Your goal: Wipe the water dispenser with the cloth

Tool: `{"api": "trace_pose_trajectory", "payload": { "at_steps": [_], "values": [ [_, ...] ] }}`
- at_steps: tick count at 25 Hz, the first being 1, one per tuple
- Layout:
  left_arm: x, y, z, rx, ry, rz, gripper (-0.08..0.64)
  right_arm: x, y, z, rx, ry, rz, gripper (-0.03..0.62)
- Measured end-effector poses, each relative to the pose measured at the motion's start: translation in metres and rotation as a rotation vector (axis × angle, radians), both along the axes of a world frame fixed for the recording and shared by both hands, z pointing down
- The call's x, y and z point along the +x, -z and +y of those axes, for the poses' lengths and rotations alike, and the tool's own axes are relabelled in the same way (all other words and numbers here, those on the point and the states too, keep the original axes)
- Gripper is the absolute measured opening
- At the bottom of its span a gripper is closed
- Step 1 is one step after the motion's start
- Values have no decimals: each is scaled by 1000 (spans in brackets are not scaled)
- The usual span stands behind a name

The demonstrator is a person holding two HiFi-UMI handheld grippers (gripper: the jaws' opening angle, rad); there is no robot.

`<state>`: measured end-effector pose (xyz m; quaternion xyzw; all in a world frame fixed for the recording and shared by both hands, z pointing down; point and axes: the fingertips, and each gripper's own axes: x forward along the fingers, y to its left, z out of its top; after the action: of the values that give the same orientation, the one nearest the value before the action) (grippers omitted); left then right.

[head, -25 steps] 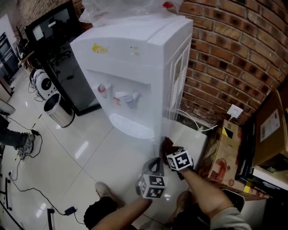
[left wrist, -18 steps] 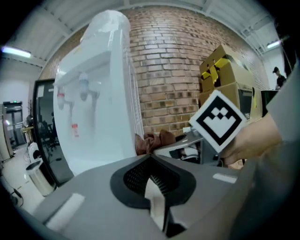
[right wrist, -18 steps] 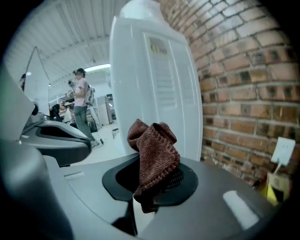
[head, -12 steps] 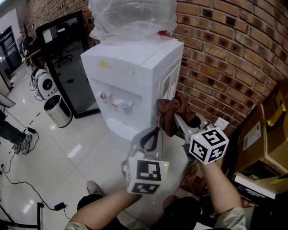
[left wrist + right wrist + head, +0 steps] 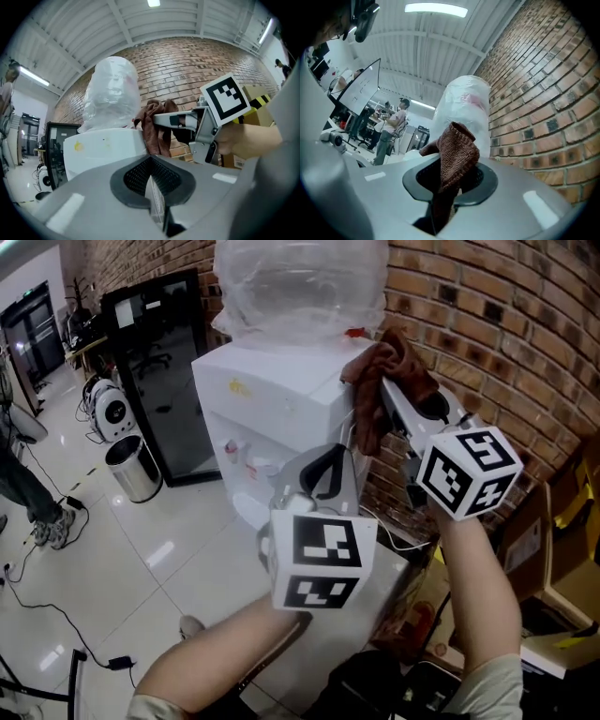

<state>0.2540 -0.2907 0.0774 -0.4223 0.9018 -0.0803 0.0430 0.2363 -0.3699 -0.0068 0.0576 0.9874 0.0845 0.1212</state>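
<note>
Brown knit cloth (image 5: 382, 381) is hanging from the right gripper (image 5: 389, 395), which is holding it high at the top right corner of the dispenser (image 5: 272, 390). In the right gripper view the jaws are pinching the bunched cloth between them; one fold is standing up past the jaws, the rest is drooping below. Head view: the cloth is overlapping the dispenser's upper rear corner, next to the wall (image 5: 506, 315). Whether it is touching the white casing, I cannot tell.

Left gripper (image 5: 323, 460) is hovering in front of the dispenser's right side, lower than the right gripper and nearer the camera. Its own view is showing the jaws together, nothing between them. Beyond them, the dispenser top, the cloth and the right gripper are all showing, the right gripper reaching in from the right.

Dispenser is standing white and upright against the brick wall. A bottle (image 5: 300, 287) wrapped in clear plastic is sitting on its top. Two taps are showing in the front recess.

To the dispenser's left a black cabinet (image 5: 169, 381) is standing, with a steel bin (image 5: 131, 468) on the glossy tiled floor (image 5: 112, 568) in front of it. A person (image 5: 396, 124) is standing far back in the room, seen in the right gripper view.
</note>
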Motion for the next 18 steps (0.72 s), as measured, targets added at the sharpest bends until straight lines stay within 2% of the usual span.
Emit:
{"api": "trace_pose_trajectory", "payload": {
  "at_steps": [6,12,18],
  "values": [
    [-7,4,-6,5,26,26,-2,-33,-16,-6,24,-4,82,81],
    [-5,-15,-13,-19,25,47,0,-32,-40,-8,19,7,96,80],
    [2,-49,-21,-41,12,91,-1,-36,-93,-12,21,7,174,80]
  ]
}}
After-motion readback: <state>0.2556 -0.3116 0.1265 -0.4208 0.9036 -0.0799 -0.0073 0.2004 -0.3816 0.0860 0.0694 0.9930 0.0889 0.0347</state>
